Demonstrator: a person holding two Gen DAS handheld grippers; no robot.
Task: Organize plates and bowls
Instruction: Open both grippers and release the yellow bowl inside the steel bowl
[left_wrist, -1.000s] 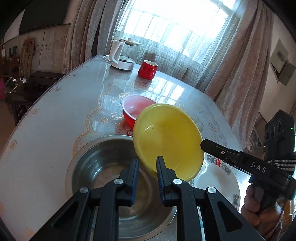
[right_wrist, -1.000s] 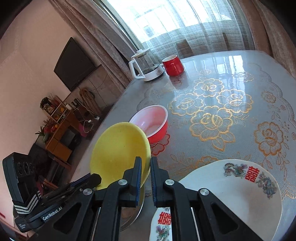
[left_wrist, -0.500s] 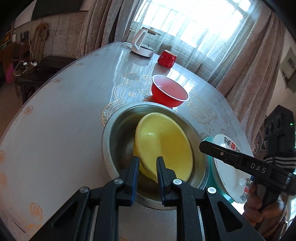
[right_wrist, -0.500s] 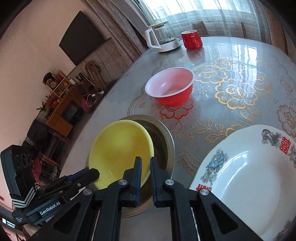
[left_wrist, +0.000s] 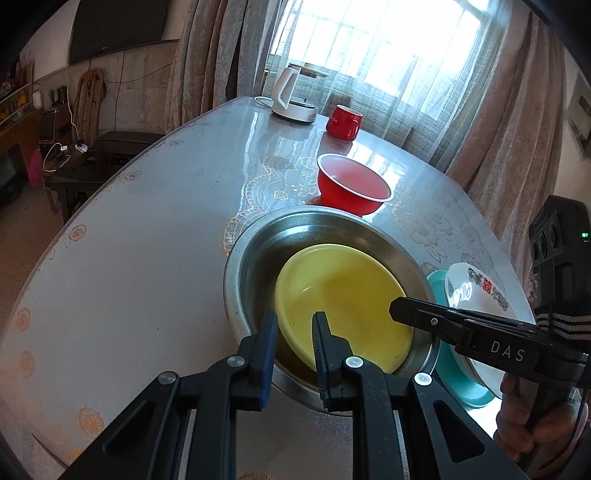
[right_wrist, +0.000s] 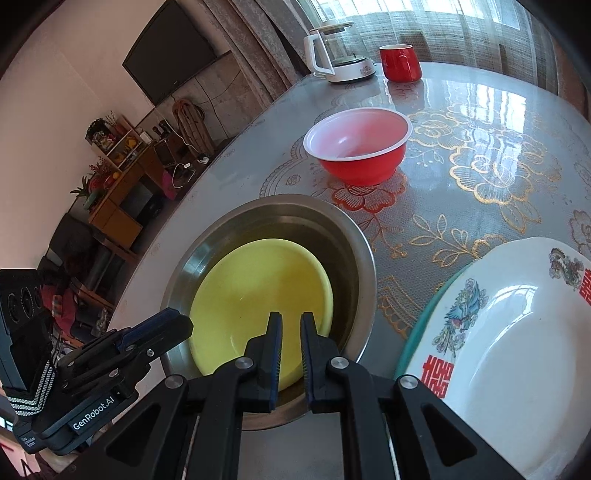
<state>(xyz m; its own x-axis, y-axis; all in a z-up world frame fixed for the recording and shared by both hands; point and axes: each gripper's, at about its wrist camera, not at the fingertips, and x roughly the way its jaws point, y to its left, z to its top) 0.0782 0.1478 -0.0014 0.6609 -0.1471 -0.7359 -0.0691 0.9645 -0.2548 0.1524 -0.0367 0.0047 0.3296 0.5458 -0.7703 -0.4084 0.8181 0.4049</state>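
A yellow bowl (left_wrist: 343, 302) (right_wrist: 258, 295) lies inside a wide steel basin (left_wrist: 236, 273) (right_wrist: 192, 258), tilted slightly toward its near side. My left gripper (left_wrist: 294, 317) is shut on the bowl's near left rim, which shows between its blue pads. My right gripper (right_wrist: 291, 317) is shut on the near right rim. Each gripper shows in the other's view: the right gripper (left_wrist: 397, 308) from the right, the left gripper (right_wrist: 184, 325) from the left. A red bowl (left_wrist: 351, 184) (right_wrist: 358, 147) stands just behind the basin.
Right of the basin, a white decorated plate (left_wrist: 476, 291) (right_wrist: 517, 332) rests on a teal plate (left_wrist: 454, 384) (right_wrist: 417, 332). At the far end of the table (left_wrist: 147, 240) stand a white kettle (left_wrist: 291, 96) (right_wrist: 340, 51) and a red mug (left_wrist: 343, 122) (right_wrist: 400, 62).
The yellow bowl, held tilted above the basin a second ago, has come down into it and now lies flatter. Both grippers sank with it, still gripping its rim.
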